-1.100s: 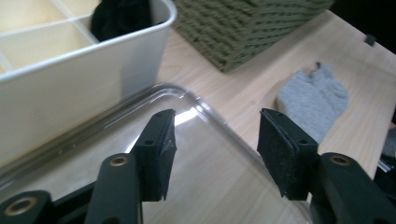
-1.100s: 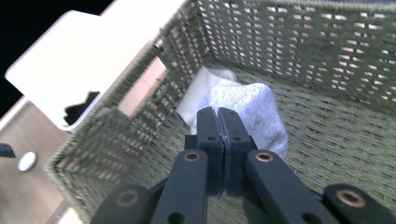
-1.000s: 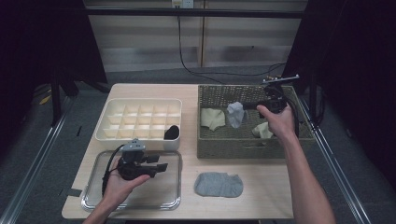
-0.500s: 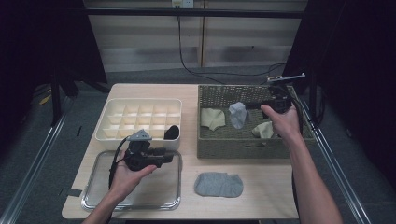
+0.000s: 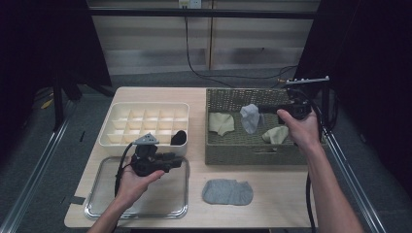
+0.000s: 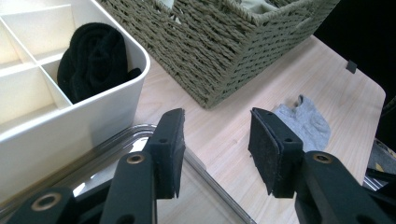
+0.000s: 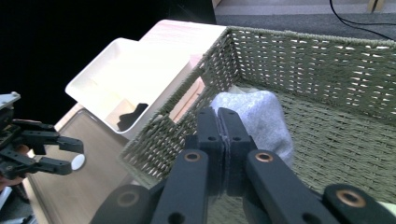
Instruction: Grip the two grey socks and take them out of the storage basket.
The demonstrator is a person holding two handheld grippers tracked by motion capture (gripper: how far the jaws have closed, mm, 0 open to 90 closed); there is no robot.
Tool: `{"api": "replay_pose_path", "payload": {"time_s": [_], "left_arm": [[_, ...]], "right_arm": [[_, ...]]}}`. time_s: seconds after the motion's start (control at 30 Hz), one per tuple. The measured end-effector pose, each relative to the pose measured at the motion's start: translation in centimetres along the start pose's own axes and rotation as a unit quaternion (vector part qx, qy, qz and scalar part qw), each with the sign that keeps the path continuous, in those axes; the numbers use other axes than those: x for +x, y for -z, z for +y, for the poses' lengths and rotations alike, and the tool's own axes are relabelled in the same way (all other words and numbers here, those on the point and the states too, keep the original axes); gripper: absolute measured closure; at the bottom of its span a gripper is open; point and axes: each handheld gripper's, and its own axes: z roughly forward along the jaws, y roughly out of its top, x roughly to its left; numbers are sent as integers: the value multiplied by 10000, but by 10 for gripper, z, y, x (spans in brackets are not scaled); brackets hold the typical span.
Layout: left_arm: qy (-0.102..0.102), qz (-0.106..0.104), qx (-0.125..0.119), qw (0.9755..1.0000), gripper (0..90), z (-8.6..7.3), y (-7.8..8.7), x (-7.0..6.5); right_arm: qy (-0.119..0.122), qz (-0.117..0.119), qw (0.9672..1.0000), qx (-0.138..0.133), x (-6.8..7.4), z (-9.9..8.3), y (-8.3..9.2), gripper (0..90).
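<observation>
Taking the woven basket [image 5: 228,145] as my mark and going left to right: well to its left a steel tray [image 5: 102,204] lies at the near edge of the bench [image 5: 282,194], and behind the tray, just left of the basket, stands a cream divider box [image 5: 145,119] with a rolled black sock [image 5: 179,138] in its near corner cell. In front of the basket a grey sock [image 5: 227,191] lies flat on the wood. Inside the basket, a beige sock [image 5: 221,123] lies to the left and another beige sock [image 5: 275,134] to the right. The bench is pale wood; beyond it are grey floor, a cable and dark curtains. My left gripper [image 6: 215,151] hangs over the tray's right edge, left of the basket, its fingers [image 6: 169,144] half apart, just been closing, nothing between them. My right gripper [image 7: 222,140] sits above the basket's right half, fingers [image 7: 209,135] pinched together on a pale grey sock [image 5: 250,118], lifted above the basket floor.
</observation>
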Motion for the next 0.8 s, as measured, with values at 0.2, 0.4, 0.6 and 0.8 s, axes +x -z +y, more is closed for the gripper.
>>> {"api": "replay_pose_path", "payload": {"time_s": [0.2, 0.4, 0.6, 0.8], "left_arm": [[-56, -26, -11, 10000, 582, 2, 0, -1], [22, -135, -109, 9998, 590, 5, -1, -2], [74, -82, -71, 9999, 590, -1, 2, 2], [245, 11, -21, 9997, 464, -7, 5, 6]], "right_arm": [[45, 60, 9999, -111, 6, -1, 11, 891], [172, 197, 9994, -213, 18, -5, 25, 891], [268, 259, 9988, -303, 33, -13, 40, 891], [386, 277, 9983, -350, 46, -21, 55, 891]]}}
